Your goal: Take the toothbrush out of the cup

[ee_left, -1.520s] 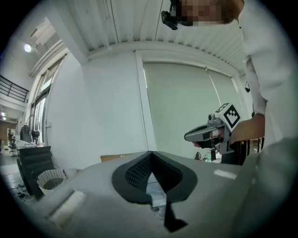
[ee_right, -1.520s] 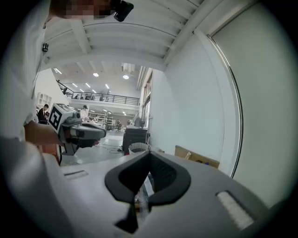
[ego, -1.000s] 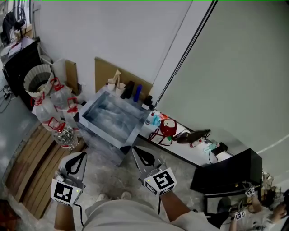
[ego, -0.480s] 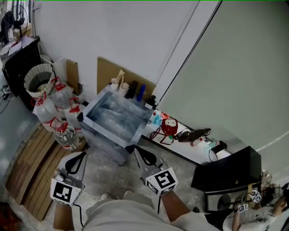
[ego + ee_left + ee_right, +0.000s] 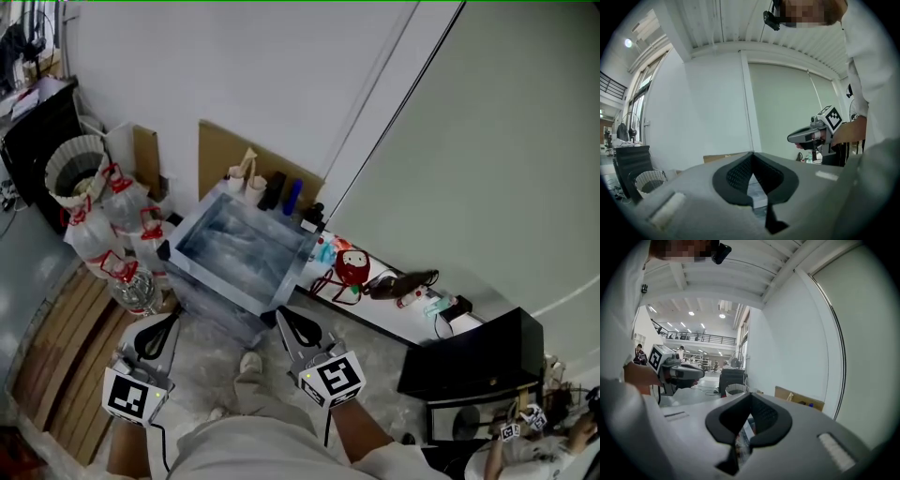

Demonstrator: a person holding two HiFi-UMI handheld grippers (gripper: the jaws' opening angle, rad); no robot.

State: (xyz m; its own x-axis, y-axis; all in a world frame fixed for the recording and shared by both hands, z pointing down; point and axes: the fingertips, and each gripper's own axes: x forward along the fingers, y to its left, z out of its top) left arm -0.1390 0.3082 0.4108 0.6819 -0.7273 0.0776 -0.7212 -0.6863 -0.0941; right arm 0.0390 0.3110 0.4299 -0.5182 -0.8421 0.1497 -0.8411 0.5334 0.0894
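A shoe (image 5: pixel 248 364) has come forward onto the floor between the two claws since a second ago, and both claws have eased a little toward the basin (image 5: pixel 192 246). I take that as the person still walking up, with the reach itself not begun. The left claw (image 5: pixel 174 320) and the right claw (image 5: pixel 278 313) are held low and about level. Each has its jaws pressed together with nothing between them, as both gripper views confirm. The cup (image 5: pixel 236 178) stands at the far-left corner of the basin, well beyond either claw. A pale stick rises from it that is probably the toothbrush (image 5: pixel 247 161), though it is too small to be sure. A dark and a blue bottle (image 5: pixel 293 195) stand just beside it along the far edge. The toothbrush looks untouched, so the whole task remains. One claw will have to open before it can close round the handle, and the bottles leave little room on that side.
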